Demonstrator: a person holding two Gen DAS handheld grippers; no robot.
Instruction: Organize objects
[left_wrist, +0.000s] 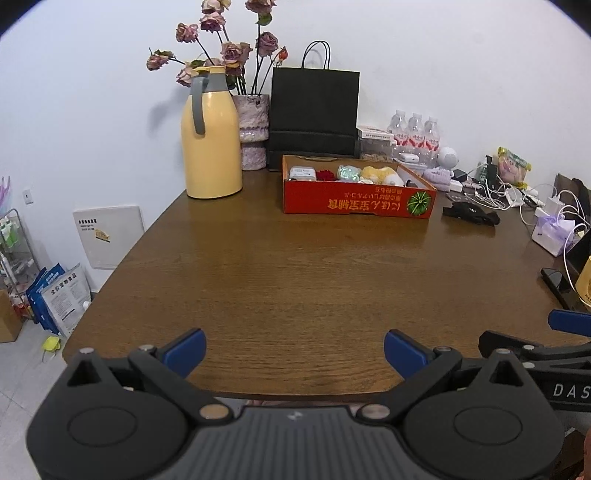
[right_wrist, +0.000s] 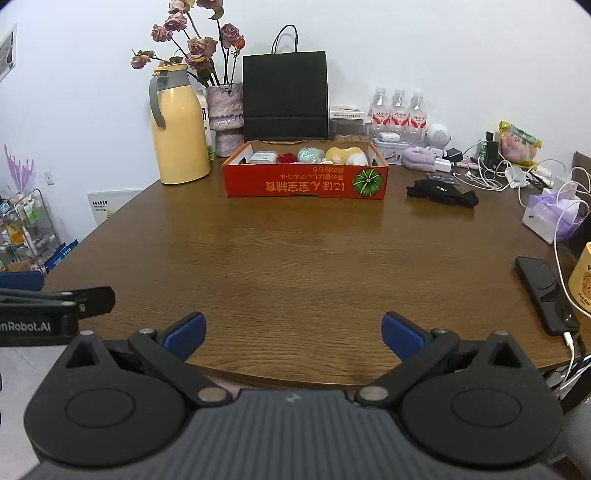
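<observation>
A red cardboard box (left_wrist: 354, 203) (right_wrist: 306, 184) stands at the back of the brown table (left_wrist: 295, 280) (right_wrist: 295, 258). In it lie a white case (right_wrist: 263, 157), a red item (right_wrist: 287, 158), a pale green item (right_wrist: 310, 154) and a yellow-white plush (right_wrist: 347, 155). My left gripper (left_wrist: 294, 350) is open and empty over the table's near edge. My right gripper (right_wrist: 293, 332) is open and empty beside it, also at the near edge. Each gripper shows at the side of the other's view: the right one (left_wrist: 569, 321), the left one (right_wrist: 22, 280).
A yellow thermos jug (left_wrist: 210, 136) (right_wrist: 179, 125), a vase of dried roses (right_wrist: 225, 114) and a black paper bag (right_wrist: 284, 96) stand at the back. Water bottles (right_wrist: 399, 114), a black glove (right_wrist: 441, 194), chargers and cables (right_wrist: 509, 173), a tissue box (right_wrist: 550, 214) and a phone (right_wrist: 546, 291) crowd the right side.
</observation>
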